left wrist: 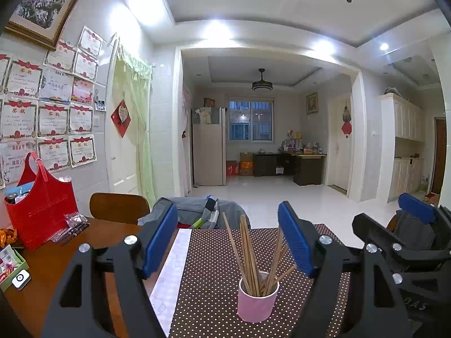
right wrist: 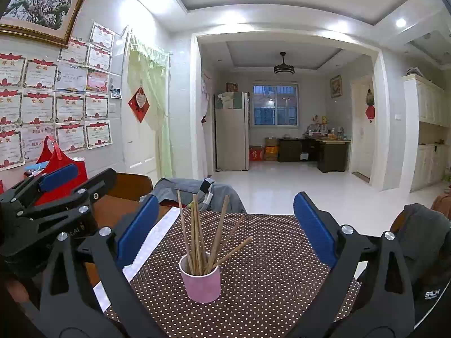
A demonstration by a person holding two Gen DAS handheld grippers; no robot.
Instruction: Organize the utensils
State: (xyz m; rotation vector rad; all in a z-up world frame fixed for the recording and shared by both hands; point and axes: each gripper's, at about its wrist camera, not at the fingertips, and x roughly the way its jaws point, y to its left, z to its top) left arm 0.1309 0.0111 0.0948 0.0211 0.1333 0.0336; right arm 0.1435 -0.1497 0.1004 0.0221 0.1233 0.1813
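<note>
Where the left wrist camera looks forward, the left gripper [left wrist: 232, 239] has its jaws spread wide and empty, the blue pads [left wrist: 162, 239] standing well to either side of a pink cup [left wrist: 257, 300]. That cup stands upright on a brown polka-dot mat [left wrist: 214, 267] laid over the wooden tabletop [left wrist: 70, 256], and a bundle of wooden chopsticks [left wrist: 248, 253] fans out of it, none touched by the pads. A pale strip of cloth [left wrist: 172, 270] runs along the mat's left edge. At the far left sit a red bag [left wrist: 42, 211] and some small plastic packets [left wrist: 70, 225]. Across the tabletop, a wooden chair [left wrist: 118, 207] stands beside another draped in grey clothing [left wrist: 194, 211]. The right gripper [left wrist: 408, 225] shows at the right edge.

Seen from the right wrist camera, the right gripper [right wrist: 235, 231] also has its jaws wide apart with nothing gripped. The pink cup [right wrist: 201, 280] stands between and ahead of the pads, left of centre, with the chopsticks [right wrist: 200, 233] leaning in several directions. The left gripper [right wrist: 56, 188] appears at the left, in front of the red bag [right wrist: 67, 166]. A dark jacket [right wrist: 422, 242] hangs at the right.
</note>
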